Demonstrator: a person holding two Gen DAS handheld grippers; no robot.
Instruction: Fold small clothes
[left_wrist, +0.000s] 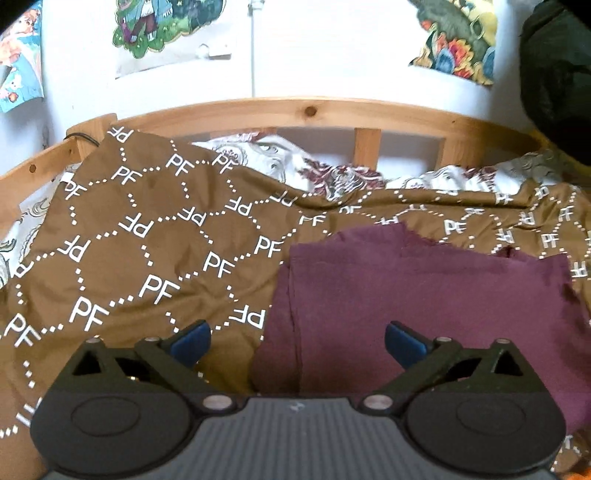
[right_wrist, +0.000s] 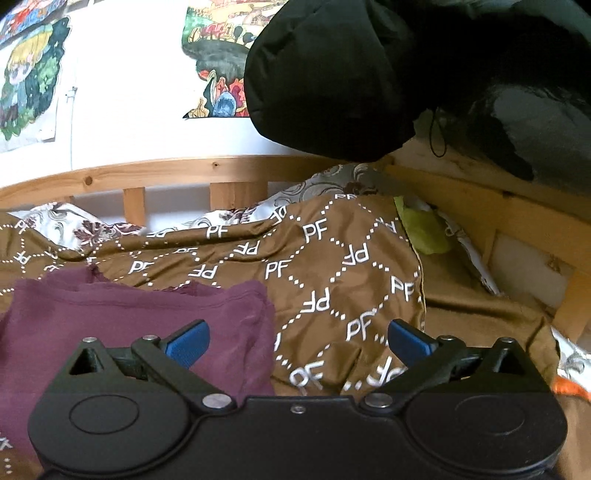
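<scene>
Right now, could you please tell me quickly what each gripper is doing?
Left gripper: open, holding nothing, above the purple garment.
Right gripper: open, holding nothing, above the brown PF blanket.

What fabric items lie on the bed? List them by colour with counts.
Maroon folded garment: 1
Brown PF-patterned cover: 1
White floral bedding: 1
Lime-green cloth: 1
Total: 4
</scene>
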